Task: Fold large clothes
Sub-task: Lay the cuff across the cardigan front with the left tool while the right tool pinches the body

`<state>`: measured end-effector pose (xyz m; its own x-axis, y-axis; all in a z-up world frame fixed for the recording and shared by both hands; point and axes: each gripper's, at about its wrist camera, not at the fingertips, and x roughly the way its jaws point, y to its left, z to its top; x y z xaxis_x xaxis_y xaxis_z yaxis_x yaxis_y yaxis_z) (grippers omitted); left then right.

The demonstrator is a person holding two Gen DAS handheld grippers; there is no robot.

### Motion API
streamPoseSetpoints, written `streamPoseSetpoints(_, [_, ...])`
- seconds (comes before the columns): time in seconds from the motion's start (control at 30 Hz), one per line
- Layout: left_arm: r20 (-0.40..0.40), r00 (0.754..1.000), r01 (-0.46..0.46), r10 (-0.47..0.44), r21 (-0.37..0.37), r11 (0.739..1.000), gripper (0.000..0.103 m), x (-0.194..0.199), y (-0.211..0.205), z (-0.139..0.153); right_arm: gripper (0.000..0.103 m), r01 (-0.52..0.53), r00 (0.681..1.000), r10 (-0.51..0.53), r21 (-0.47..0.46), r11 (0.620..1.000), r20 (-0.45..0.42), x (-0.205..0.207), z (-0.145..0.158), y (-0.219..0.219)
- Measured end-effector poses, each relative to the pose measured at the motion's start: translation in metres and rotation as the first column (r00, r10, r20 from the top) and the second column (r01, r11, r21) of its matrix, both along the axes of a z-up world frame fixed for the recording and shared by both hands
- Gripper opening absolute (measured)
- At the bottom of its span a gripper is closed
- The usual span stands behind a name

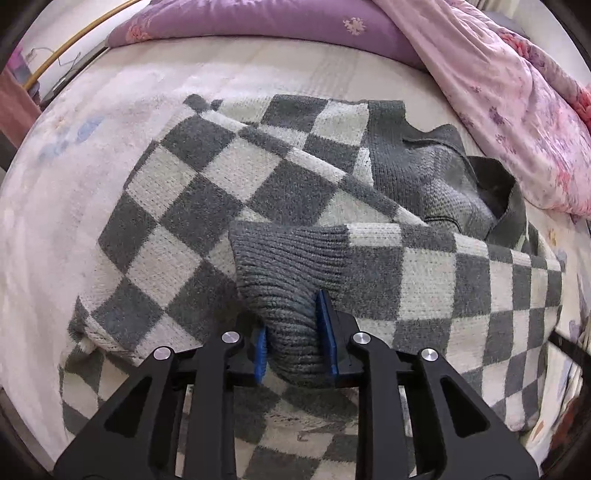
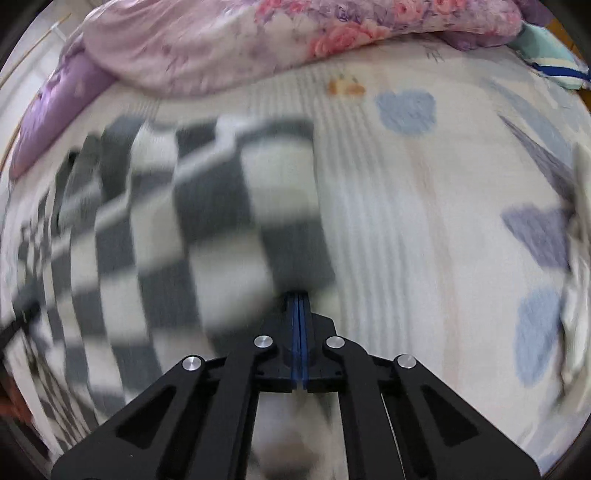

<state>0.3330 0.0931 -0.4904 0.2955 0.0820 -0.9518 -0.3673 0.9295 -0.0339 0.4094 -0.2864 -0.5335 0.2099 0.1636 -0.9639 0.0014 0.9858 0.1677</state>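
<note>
A grey and white checkered knit sweater (image 1: 236, 184) lies on the bed, one sleeve folded across its body. My left gripper (image 1: 295, 332) is shut on the sleeve's grey ribbed cuff (image 1: 291, 266), which bulges between the blue pads (image 1: 327, 332). The grey collar (image 1: 454, 177) lies at the right. In the right wrist view the sweater (image 2: 207, 229) is blurred by motion. My right gripper (image 2: 298, 299) has its blue pads pressed together at the sweater's grey edge; whether cloth is pinched is hidden.
A purple pillow (image 1: 258, 18) lies at the head of the bed and a pink floral quilt (image 1: 517, 103) is heaped along the far side, also in the right wrist view (image 2: 258, 40). The pale printed bedsheet (image 2: 443, 221) spreads to the right of the sweater.
</note>
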Motion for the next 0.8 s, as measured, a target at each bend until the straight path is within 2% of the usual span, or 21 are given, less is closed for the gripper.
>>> streamPoseSetpoints(0.1, [-0.007,1.0,0.013,-0.013,0.011,1.0,0.024,0.005,-0.001,-0.003,0.0,-0.023,1.0,0.023,-0.006,1.0,-0.017,0.041,-0.009,0.01])
streamPoseSetpoints(0.2, [-0.011,1.0,0.018,-0.017,0.013,1.0,0.024,0.009,-0.001,-0.003,0.0,0.001,0.999,0.0,0.027,1.0,-0.049,0.059,-0.009,0.007])
streamPoseSetpoints(0.3, [-0.019,0.999,0.03,-0.03,0.027,0.999,0.025,0.012,-0.002,-0.004,0.0,0.004,0.997,-0.001,0.035,0.999,-0.075,0.06,-0.003,0.005])
streamPoseSetpoints(0.43, [-0.018,0.999,0.042,-0.042,0.028,0.999,0.026,0.012,-0.002,-0.006,0.001,0.035,0.998,-0.031,0.082,0.996,-0.049,0.06,0.015,-0.006])
streamPoseSetpoints(0.5, [-0.022,0.999,0.043,-0.042,0.023,0.999,0.027,0.01,-0.001,-0.008,0.001,0.07,0.994,-0.061,0.098,0.993,-0.092,0.068,0.011,-0.011])
streamPoseSetpoints(0.53, [-0.021,0.999,0.047,-0.047,0.025,0.999,0.027,0.01,-0.001,-0.007,0.001,0.076,0.993,-0.068,0.091,0.993,-0.093,0.068,0.018,-0.012])
streamPoseSetpoints(0.63, [-0.021,0.998,0.055,-0.055,0.036,0.998,0.028,0.011,-0.003,-0.009,0.004,0.047,0.998,-0.05,0.058,0.997,0.043,0.063,0.072,-0.012])
streamPoseSetpoints(0.67, [-0.021,0.999,0.051,-0.05,0.038,0.998,0.028,0.012,-0.003,-0.01,0.004,0.036,0.997,-0.04,0.048,0.998,0.07,0.065,0.078,-0.011])
streamPoseSetpoints(0.7, [-0.021,0.999,0.045,-0.044,0.039,0.998,0.028,0.013,-0.003,-0.01,0.004,0.018,0.997,-0.021,0.048,0.999,0.073,0.071,0.074,-0.009])
streamPoseSetpoints(0.8, [-0.02,1.0,0.016,-0.015,0.036,0.999,0.028,0.015,-0.003,-0.01,0.001,0.025,0.997,-0.022,0.045,0.999,-0.067,0.103,0.022,0.0])
